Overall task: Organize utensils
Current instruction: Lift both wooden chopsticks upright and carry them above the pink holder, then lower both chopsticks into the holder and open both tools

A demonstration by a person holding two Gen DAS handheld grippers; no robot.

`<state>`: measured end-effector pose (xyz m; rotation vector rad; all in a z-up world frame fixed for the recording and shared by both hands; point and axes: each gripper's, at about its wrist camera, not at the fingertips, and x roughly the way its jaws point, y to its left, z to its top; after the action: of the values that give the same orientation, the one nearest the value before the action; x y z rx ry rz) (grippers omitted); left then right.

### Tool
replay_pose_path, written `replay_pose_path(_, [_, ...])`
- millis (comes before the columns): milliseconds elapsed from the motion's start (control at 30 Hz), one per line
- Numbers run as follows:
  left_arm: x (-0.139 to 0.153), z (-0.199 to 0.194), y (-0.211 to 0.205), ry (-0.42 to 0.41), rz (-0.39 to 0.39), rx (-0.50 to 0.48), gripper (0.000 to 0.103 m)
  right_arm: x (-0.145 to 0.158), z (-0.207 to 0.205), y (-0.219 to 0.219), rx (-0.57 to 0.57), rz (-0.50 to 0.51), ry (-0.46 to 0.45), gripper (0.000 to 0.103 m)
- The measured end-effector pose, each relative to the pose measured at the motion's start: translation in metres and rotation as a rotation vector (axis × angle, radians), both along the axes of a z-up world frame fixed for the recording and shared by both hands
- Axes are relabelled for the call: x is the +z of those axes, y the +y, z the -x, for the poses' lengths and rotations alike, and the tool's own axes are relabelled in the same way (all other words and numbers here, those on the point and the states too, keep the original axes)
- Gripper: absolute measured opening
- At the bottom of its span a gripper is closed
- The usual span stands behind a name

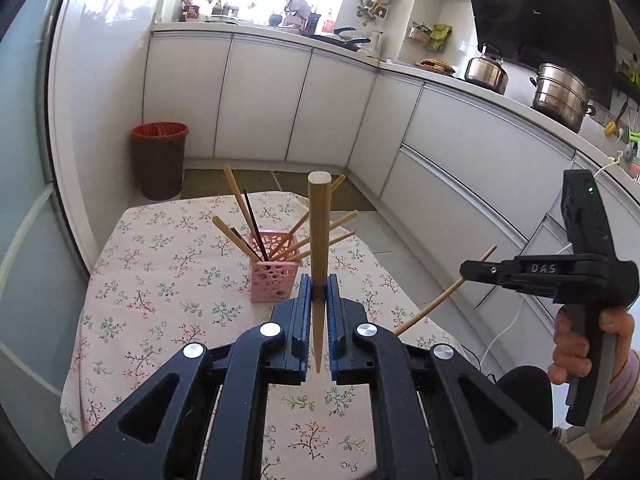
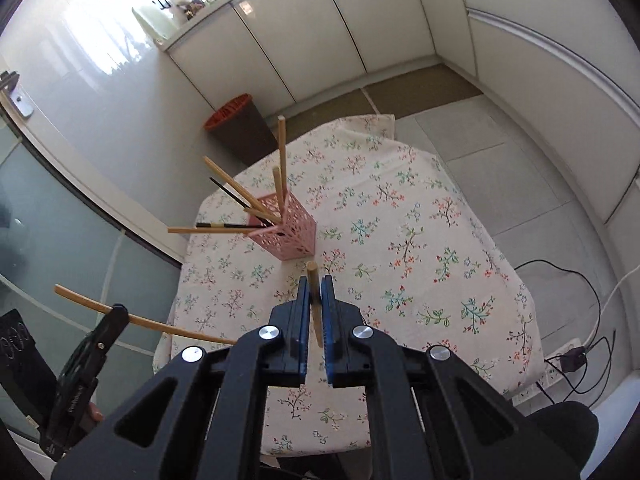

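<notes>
Left wrist view, nearest: the left gripper [image 1: 319, 292] has its blue-padded jaws closed on a pale wooden chopstick [image 1: 319, 240], which stands nearly upright between the pads, thick end up and tapered tip pointing back toward the camera. Right wrist view, nearest: the right gripper [image 2: 315, 296] is likewise clamped on a second wooden chopstick [image 2: 314, 300], whose blunt end projects just past the fingertips. Each gripper appears in the other's view, held above the table's near edge; a hand [image 1: 576, 348] grasps the right gripper's handle.

Middle distance: a table [image 1: 160, 280] covered with a floral cloth carries a pink perforated holder [image 1: 274, 270], standing upright near the middle of the cloth, toward its far edge. Several wooden chopsticks and some dark ones lean outward from the holder in a fan.

Far: a brown bin with a red liner [image 1: 160, 158] stands on the floor beyond the table's far left corner, against white cabinets [image 1: 260, 100]. A kettle [image 1: 486, 70] and a steel steamer pot [image 1: 560, 94] stand on the countertop at right.
</notes>
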<state>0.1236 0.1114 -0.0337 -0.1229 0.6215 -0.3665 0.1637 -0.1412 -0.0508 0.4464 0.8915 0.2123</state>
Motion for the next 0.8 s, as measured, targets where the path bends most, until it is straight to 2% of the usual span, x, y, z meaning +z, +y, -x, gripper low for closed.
replay_pose_path(233, [0.031, -0.009, -0.002, -0.033, -0.032, 0.05, 0.007, 0.072, 0.0, -0.007, 0.028, -0.026, -0.1, 0.006])
replay_pose_path(400, [0.061, -0.016, -0.001, -0.078, -0.041, 0.083, 0.007, 0.122, -0.002, -0.012, 0.038, -0.085, -0.186, 0.006])
replay_pose_path(500, [0.074, -0.024, -0.001, -0.1, -0.043, 0.106, 0.007, 0.148, -0.009, -0.009, 0.03, -0.066, -0.239, 0.006])
replay_pose_path(633, [0.083, -0.038, -0.006, -0.12, -0.048, 0.119, 0.007, 0.163, -0.028, -0.002, 0.018, -0.043, -0.273, 0.006])
replay_pose_path(800, [0.079, -0.065, -0.015, -0.121, -0.058, 0.13, 0.007, 0.161, -0.064, 0.007, 0.007, -0.03, -0.275, 0.006])
